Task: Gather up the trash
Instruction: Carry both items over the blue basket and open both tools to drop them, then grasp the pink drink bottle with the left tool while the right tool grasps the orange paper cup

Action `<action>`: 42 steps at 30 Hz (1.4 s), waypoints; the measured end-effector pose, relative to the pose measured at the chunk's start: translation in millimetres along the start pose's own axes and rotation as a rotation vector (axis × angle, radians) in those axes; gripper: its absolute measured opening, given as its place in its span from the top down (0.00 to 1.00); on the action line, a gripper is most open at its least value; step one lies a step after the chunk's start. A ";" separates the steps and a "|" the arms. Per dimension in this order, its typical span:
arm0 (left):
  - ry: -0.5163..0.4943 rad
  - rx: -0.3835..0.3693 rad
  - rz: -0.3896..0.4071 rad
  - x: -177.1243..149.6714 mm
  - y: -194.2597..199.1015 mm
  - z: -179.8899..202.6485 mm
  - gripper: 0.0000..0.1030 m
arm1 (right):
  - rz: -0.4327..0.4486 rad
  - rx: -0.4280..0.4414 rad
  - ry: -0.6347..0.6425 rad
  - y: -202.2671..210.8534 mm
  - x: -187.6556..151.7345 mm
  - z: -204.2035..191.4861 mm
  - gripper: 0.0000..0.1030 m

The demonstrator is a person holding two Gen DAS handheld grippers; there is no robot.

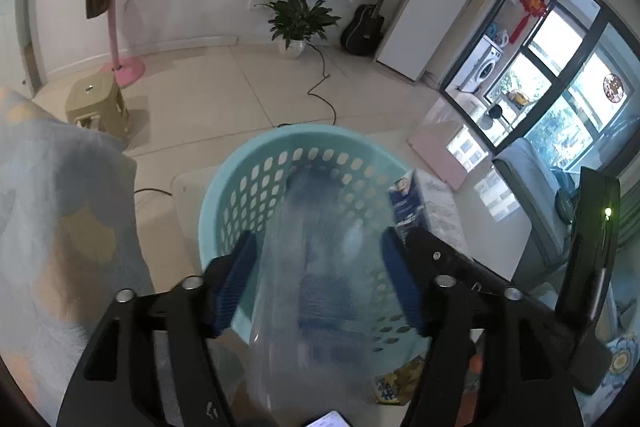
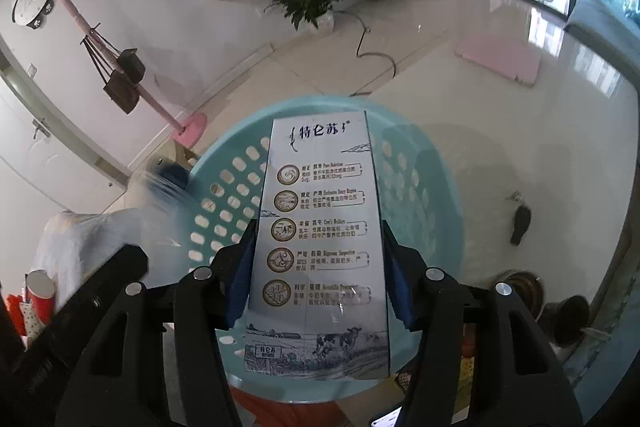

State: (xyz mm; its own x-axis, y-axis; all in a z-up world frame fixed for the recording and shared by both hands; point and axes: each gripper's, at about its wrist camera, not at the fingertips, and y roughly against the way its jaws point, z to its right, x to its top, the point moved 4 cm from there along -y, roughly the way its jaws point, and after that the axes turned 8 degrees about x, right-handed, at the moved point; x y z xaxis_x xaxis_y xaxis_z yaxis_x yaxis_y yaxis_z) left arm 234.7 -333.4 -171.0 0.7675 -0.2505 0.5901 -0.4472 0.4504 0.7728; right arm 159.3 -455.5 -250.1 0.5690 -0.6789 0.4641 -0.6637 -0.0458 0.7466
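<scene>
The right gripper (image 2: 318,267) clamps a tall milk carton (image 2: 320,247) by its two long sides, blue pads pressed flat against the printed faces, and holds it over the mouth of the turquoise perforated basket (image 2: 224,195). The carton's far end points toward the basket's far rim.

In the left wrist view, the left gripper (image 1: 320,279) has its jaws spread apart, and a blurred clear plastic bottle (image 1: 304,267) lies between them, its far end already inside the basket (image 1: 240,195). Because of the blur, it is not possible to tell whether the pads touch the bottle; it looks released and on its way in. The same carton (image 1: 416,203) shows just right of the basket's rim in this view, beside the left gripper's right finger.

Risks from here, as a judgement: the two grippers work close together over one opening, so the carton could knock the left finger. The carton is long, and a tilted release could leave it propped on the rim or tip it out to the floor. The light basket could also slide if bumped. More wrappers (image 1: 396,383) lie near the basket's base, likely still to collect.
</scene>
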 end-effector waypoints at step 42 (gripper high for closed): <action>0.264 0.553 0.266 -110.0 329.4 -350.8 0.19 | -0.021 0.401 0.604 69.6 -157.5 -324.1 0.44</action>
State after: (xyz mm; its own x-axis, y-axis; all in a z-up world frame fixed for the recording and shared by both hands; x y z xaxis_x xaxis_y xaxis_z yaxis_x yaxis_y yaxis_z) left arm 164.1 143.1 -63.2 0.6540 0.0586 0.7542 -0.7522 -0.0555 0.6566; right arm 180.8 -114.2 -116.8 0.6757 -0.1570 0.7203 -0.7107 -0.3982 0.5800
